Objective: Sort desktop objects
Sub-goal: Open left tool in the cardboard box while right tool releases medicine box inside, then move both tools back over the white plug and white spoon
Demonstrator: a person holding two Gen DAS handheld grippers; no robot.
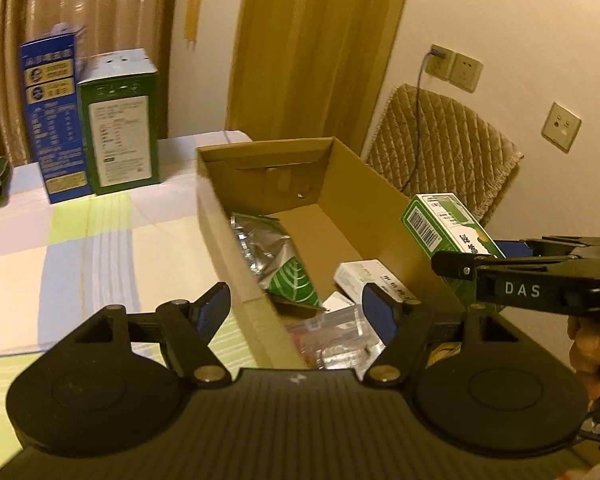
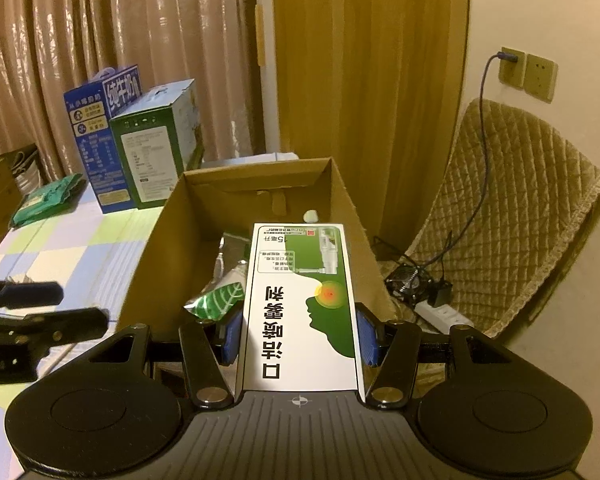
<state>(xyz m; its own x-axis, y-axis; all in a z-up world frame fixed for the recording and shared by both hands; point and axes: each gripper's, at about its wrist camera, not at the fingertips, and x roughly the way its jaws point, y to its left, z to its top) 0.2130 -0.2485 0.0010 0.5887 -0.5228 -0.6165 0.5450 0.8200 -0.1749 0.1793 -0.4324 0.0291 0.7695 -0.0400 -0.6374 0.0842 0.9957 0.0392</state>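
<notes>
Near you, your right gripper (image 2: 299, 334) squeezes the spray box (image 2: 302, 300) by its long sides, over the carton (image 2: 148, 264). It looks light and stiff, so hold gently. Your left gripper (image 1: 296, 308) is wide open, holding nothing.
</notes>
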